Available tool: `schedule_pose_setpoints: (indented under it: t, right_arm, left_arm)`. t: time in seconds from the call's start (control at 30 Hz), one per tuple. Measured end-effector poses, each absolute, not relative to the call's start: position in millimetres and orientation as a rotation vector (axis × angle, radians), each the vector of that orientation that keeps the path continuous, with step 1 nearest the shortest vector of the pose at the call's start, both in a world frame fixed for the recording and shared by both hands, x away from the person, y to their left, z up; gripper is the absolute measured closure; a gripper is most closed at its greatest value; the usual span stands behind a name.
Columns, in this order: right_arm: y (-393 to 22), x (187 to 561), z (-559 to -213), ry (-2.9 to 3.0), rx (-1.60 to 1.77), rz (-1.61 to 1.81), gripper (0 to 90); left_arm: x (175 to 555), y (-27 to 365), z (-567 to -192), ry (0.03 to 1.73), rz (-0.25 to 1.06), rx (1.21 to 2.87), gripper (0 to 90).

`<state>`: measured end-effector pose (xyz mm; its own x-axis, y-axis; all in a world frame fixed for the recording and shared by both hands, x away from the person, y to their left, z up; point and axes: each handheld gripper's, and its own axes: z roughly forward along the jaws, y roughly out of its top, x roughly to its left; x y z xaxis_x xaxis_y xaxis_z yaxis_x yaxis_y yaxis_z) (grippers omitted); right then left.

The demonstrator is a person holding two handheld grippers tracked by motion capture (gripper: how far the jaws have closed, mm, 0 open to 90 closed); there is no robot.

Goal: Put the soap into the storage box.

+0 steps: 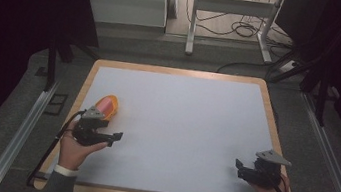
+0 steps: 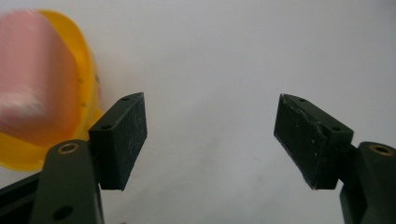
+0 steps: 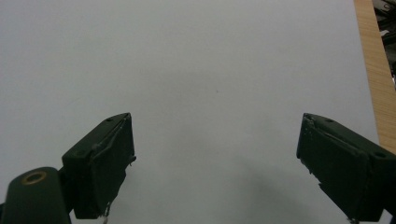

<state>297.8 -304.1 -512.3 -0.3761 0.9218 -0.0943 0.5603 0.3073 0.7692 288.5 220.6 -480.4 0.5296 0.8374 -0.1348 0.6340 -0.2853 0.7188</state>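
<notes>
Cup [image 1: 107, 106] just beyond left tongs [image 1: 113, 137]

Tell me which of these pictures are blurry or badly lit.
High view: dark edges, the white table top evenly lit. Left gripper view: the orange and pink object is out of focus, the jaws sharp. Right gripper view: sharp, with a soft shadow between the jaws.

Two forearms in grey sleeves with white cuffs come in from the bottom of the high view, each hand holding a black two-jaw gripper low over the table. The left gripper [image 1: 115, 136], held in the left hand [image 1: 74, 149] near the table's left edge, points to the right with its jaws spread wide apart and nothing between them. The right gripper [image 1: 238, 167], held in the right hand [image 1: 272, 191] near the right front corner, points left, its jaws likewise wide apart and empty.
</notes>
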Motion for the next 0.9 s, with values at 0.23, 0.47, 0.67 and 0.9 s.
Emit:
schedule_pose_setpoints:
  t: [0.23, 0.47, 0.67, 0.9]
  right_arm:
    - [-303.0, 297.1, -511.7, 2.046, 1.305, 0.888, 11.1]
    - [-301.9, 297.0, -511.9, 2.046, 1.296, 0.887, 11.1]
    - [-301.9, 296.5, -511.9, 2.045, 1.291, 0.886, 11.1]
    - [-302.8, 295.5, -511.0, 2.037, 1.29, 0.885, 11.1]
  left_arm:
    - [280.0, 218.3, -499.7, 1.188, 0.31, 2.043, 25.4]
    - [279.0, 218.3, -508.0, 1.2, 0.293, 2.047, 24.9]
    - [280.5, 219.4, -509.2, 1.192, 0.287, 2.05, 24.9]
    - [281.9, 222.9, -508.1, 1.192, 0.289, 2.042, 24.9]
